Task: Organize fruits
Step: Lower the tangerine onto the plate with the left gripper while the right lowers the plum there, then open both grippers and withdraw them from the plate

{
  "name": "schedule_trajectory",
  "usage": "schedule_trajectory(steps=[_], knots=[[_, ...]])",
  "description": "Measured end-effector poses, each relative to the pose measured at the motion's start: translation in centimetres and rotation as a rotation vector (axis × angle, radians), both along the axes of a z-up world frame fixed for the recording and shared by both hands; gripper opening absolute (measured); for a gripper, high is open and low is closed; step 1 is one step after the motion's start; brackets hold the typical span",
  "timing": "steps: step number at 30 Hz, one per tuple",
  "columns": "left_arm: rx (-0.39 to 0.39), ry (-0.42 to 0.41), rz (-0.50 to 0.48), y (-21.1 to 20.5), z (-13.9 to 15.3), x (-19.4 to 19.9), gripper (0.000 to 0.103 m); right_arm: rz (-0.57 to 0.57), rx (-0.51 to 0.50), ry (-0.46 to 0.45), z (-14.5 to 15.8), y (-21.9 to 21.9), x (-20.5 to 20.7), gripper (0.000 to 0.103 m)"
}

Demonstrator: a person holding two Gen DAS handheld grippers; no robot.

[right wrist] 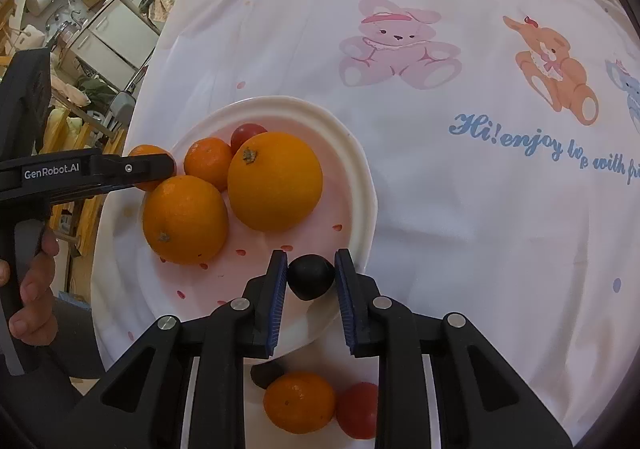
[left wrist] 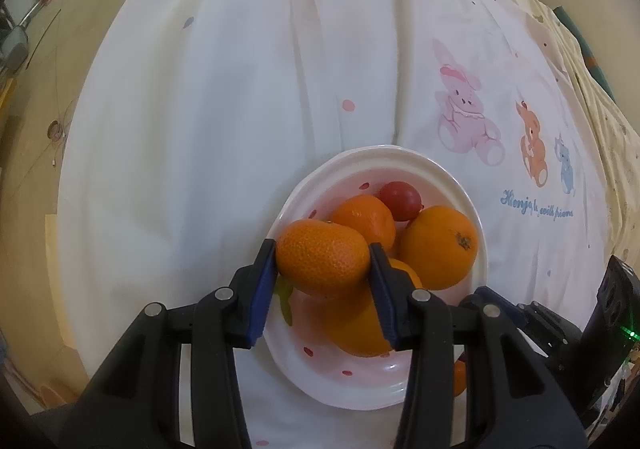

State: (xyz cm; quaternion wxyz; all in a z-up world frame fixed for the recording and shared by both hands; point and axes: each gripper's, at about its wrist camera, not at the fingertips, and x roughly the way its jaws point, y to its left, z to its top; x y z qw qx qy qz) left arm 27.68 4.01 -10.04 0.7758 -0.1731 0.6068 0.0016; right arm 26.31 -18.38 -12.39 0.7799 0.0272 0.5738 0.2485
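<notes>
Fruit is mostly in the bowl by now: two big oranges, a mandarin and a red cherry tomato sit inside it on the cloth-covered surface. The left gripper has its jaws clamped on a small orange citrus, held just above the bowl's left edge, so I'd guess that one is about to drop in. The right gripper holds a dark, nearly black little fruit between its jaws over the bowl's near rim; the pads look snug against it.

Not done yet though. Still lying on the cloth just outside the bowl, near the right gripper: another mandarin-sized orange, a red tomato and a second dark fruit. So I'd call it roughly halfway or a bit past.
</notes>
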Motion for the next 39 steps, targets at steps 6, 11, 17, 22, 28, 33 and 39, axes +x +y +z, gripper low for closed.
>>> schedule_trajectory(steps=[6, 11, 17, 22, 28, 33, 39], knots=[[0.024, -0.018, -0.013, 0.0, 0.4, -0.2, 0.061, -0.001, -0.006, -0.013, 0.4, 0.1, -0.1, 0.028], [0.042, -0.056, -0.027, -0.3, 1.4, -0.3, 0.075, -0.008, -0.016, -0.025, 0.9, 0.0, 0.0, 0.038], [0.038, -0.077, -0.028, -0.3, 2.2, -0.7, 0.075, -0.035, -0.004, -0.078, 2.2, -0.7, -0.2, 0.080], [0.073, -0.108, -0.028, -0.3, 2.8, -1.1, 0.075, -0.072, 0.015, -0.096, 3.4, -1.7, -0.3, 0.080], [0.135, -0.152, -0.040, -0.6, 3.9, -2.3, 0.075, -0.114, 0.056, -0.142, 5.7, -2.8, -1.1, 0.080], [0.145, -0.202, -0.059, -0.8, 5.2, -3.4, 0.075, -0.148, 0.087, -0.172, 7.3, -3.8, -2.1, 0.080], [0.198, -0.283, -0.093, -1.3, 7.3, -4.9, 0.075, -0.212, 0.141, -0.164, 8.3, -5.5, -3.5, 0.080]])
